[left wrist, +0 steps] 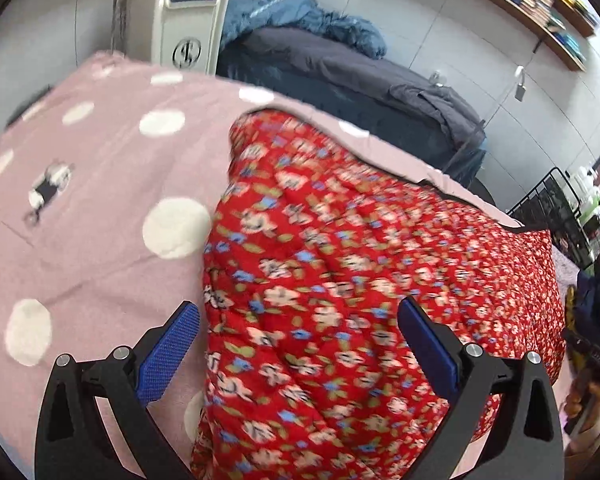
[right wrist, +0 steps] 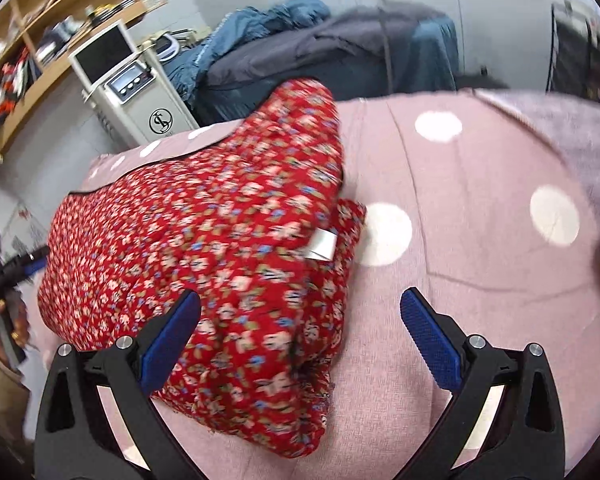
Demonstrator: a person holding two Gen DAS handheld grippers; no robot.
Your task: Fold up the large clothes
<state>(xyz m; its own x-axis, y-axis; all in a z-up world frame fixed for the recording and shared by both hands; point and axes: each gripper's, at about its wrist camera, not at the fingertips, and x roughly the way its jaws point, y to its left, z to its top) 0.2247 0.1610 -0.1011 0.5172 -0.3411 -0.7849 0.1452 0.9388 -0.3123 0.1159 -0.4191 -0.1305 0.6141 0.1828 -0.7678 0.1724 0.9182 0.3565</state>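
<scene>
Red, thin and crinkled, the floral garment [left wrist: 360, 280] lay bunched in a soft folded heap on the pink bedspread [left wrist: 100, 208], its print a dense scatter of pale blossoms, blue dots and olive leaves. The spread beneath looked like a napped, fleecy weave marked with large white circles. In the right wrist view the garment [right wrist: 204, 240] formed a rough wedge with a rounded lobe at its near right corner, where a small white satin label [right wrist: 322, 244] stuck out; a dark piped edge ran along its far side.

The left gripper [left wrist: 296, 344] hung over the cloth with its fingers spread wide, gripping nothing; the textured blue pads [left wrist: 168, 356] showed a fine knurled grid. The right gripper [right wrist: 300, 336] was likewise released, one finger above the garment's near edge, the other above bare bedspread.

Behind stood a boxy white appliance [right wrist: 136, 92] and a dark grey bed [left wrist: 360, 76] with a rumpled blue quilt [left wrist: 300, 20].
</scene>
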